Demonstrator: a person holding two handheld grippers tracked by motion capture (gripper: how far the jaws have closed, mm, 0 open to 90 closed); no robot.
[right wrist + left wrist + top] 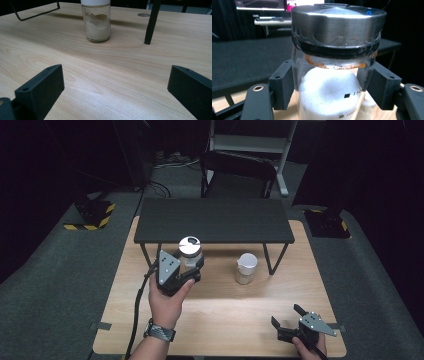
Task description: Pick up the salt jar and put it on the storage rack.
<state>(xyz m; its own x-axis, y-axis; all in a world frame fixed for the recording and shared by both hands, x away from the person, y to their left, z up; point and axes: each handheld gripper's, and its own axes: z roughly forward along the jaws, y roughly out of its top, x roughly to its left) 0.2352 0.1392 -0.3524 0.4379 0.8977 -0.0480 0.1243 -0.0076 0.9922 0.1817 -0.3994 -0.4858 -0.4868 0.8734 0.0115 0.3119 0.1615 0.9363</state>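
Our left hand [167,300] reaches forward at the left, its left gripper [189,270] clamped on something between its pads [282,83]. Our right hand [307,346] sits near, at the right, the right gripper [286,316] spread wide and angled leftward.

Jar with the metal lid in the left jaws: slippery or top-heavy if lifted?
Probably slippery: the jar has smooth clear walls, and the left gripper presses flat pads on a curved side. The broad metal lid may make it top-heavy, though white powder fills most of the body, likely adding weight low down.
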